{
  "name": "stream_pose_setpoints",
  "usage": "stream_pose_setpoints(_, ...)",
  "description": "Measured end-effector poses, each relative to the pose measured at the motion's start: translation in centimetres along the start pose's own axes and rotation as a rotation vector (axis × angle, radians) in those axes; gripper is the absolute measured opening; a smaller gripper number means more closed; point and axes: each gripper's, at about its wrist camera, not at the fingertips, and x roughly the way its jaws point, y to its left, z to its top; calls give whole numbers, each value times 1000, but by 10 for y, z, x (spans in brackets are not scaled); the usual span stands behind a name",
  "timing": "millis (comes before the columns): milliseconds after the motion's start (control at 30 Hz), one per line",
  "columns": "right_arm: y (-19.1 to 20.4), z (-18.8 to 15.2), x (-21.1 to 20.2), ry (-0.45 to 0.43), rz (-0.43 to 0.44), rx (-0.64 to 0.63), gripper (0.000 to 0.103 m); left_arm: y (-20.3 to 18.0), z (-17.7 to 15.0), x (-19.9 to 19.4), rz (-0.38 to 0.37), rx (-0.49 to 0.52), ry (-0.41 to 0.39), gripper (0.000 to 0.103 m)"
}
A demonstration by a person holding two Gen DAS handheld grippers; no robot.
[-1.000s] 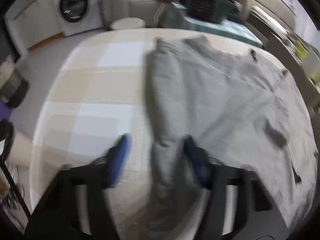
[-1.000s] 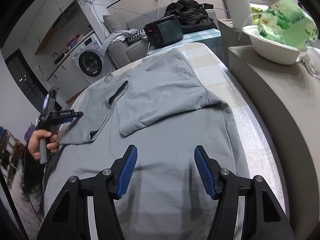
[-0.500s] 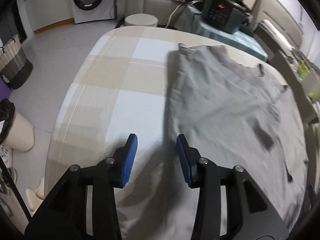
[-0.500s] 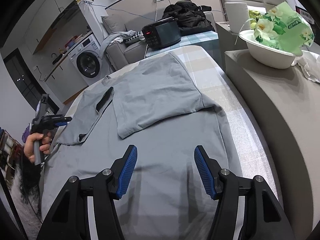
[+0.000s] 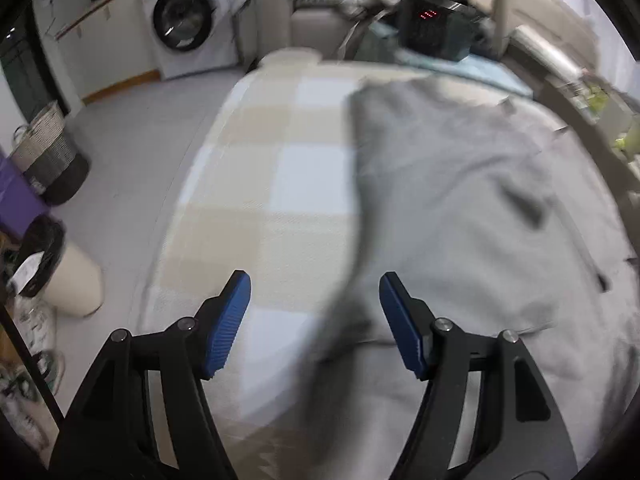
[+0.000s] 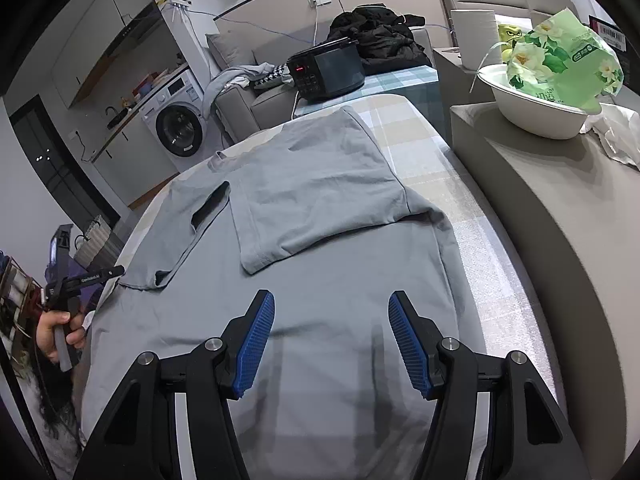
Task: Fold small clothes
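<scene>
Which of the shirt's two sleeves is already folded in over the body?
The sleeve nearer the white bowl. It lies folded flat across the grey shirt, while the other sleeve, towards the washing machine, is still spread outward.

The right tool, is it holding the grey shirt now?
No, the right tool hangs open above the grey shirt, gripping nothing.

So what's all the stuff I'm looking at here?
T-shirt: one, grey, spread on the table, both sleeves folded in.
Table: one, beige and white checked cover.
Washing machine: one, white, far wall.
Cooker: one, black, behind the table.
Bowl: one, white, on the side counter, holding a green flowered pack.
Laundry basket: one, woven, on the floor.
Left gripper: blue pads, open, empty.
Right gripper: blue pads, open, over the shirt.
</scene>
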Motion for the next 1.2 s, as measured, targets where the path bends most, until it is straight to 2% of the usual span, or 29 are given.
stream_pose_setpoints(67,3,0,5,10,10,2,61,-32,6,-4,-73,51,-35,66)
stream_pose_setpoints(133,11,2,14,25,25,-14,61,-67,16,3,-108,123,-39,68)
stream_pose_setpoints(200,19,5,22,33,17,-39,61,-107,32,24,-135,196,-34,68)
stream_pose_setpoints(267,24,7,29,47,10,-50,61,-139,49,51,-129,234,2,68)
stream_pose_setpoints(367,29,7,31,61,6,-64,61,-171,72,100,-71,235,80,69)
stream_pose_setpoints(433,29,5,29,60,-5,-82,61,-178,85,116,-98,157,79,69)
stream_pose_setpoints(467,28,3,29,63,-12,-89,61,-184,87,118,-96,151,89,74)
stream_pose_setpoints(533,23,1,29,78,-26,-85,61,-196,91,120,-107,164,113,74)
stream_pose_setpoints(567,19,-1,29,87,-32,-77,61,-197,88,116,-135,161,117,74)
stream_pose_setpoints(633,13,-4,24,83,-38,-69,61,-193,82,105,-223,131,113,73)
stream_pose_setpoints(733,7,-10,13,67,-44,-73,61,-174,61,70,-264,127,91,73)
stream_pose_setpoints(900,-10,-28,-19,45,-48,-68,63,-101,-4,-10,-179,99,7,77)
stream_pose_setpoints(967,-16,-39,-37,29,-40,-68,70,-70,-31,-39,-150,70,-19,79)
stream_pose_setpoints(1133,-27,-67,-79,-6,-44,-93,77,4,-110,-110,-15,-3,-69,82)
stream_pose_setpoints(1200,-34,-78,-98,-40,-58,-76,84,24,-138,-135,-4,-25,-88,93)
